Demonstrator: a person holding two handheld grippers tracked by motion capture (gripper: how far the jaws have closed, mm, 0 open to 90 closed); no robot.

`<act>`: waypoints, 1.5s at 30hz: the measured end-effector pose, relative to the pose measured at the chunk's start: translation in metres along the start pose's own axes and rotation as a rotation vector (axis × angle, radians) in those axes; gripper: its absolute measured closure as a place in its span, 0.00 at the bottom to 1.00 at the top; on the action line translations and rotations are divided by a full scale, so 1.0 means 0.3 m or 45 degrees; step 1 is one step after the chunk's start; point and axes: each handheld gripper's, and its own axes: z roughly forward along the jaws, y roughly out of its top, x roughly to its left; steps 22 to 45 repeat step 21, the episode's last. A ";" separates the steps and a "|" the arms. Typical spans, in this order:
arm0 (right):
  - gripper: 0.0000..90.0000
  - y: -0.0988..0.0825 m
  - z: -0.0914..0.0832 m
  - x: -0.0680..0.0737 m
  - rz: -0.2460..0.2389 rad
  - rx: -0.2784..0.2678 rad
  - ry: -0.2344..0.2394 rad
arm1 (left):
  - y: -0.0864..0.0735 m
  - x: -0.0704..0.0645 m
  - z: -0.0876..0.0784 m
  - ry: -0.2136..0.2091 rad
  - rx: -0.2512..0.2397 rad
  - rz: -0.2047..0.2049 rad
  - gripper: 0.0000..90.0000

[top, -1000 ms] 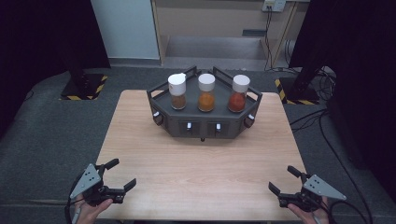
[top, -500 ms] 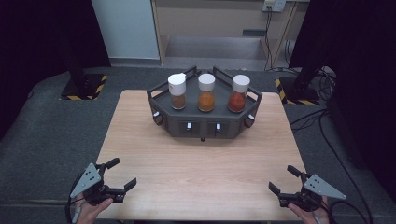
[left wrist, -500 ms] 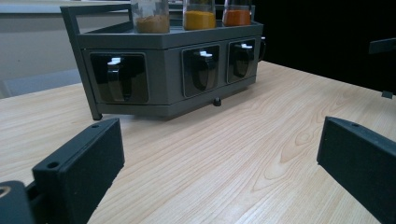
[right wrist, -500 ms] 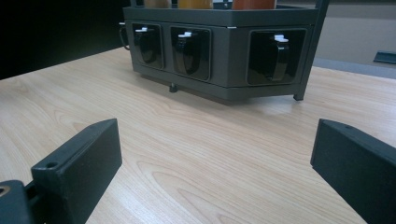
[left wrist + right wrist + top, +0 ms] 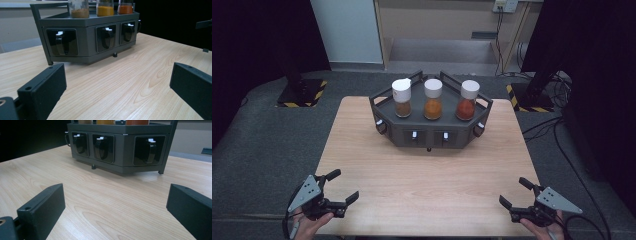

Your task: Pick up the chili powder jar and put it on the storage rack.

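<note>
High view: dark grey rack (image 5: pixel 430 131) sits toward the worktop's (image 5: pixel 427 185) far edge, centred between the side edges, long axis running side to side. Three white-capped jars stand upright on its top: brown-filled jar (image 5: pixel 401 98) at left, orange-filled jar (image 5: pixel 433 99) in the middle, red-filled jar (image 5: pixel 469 100) at right. Left gripper (image 5: pixel 338 191) hangs at the near-left corner, right gripper (image 5: pixel 512 195) at the near-right corner; both released, jaws wide, holding nothing. The rack lies ahead of both and inward, well apart from each; neither looks clearly nearer. The brown jar is on the left gripper's side, the red on the right's.

Left gripper view: jaws spread over bare wood. Rack (image 5: pixel 87 35) ahead and to the left, its recessed front pockets holding dark scoops with white tabs; jar bottoms above.

Right gripper view: jaws likewise spread. Rack (image 5: pixel 120 145) ahead, well beyond the jaws, three front pockets facing.
</note>
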 end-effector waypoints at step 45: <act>0.03 -0.003 -0.003 -0.001 0.004 -0.003 -0.004 | 0.004 0.003 0.005 -0.003 0.002 0.003 0.00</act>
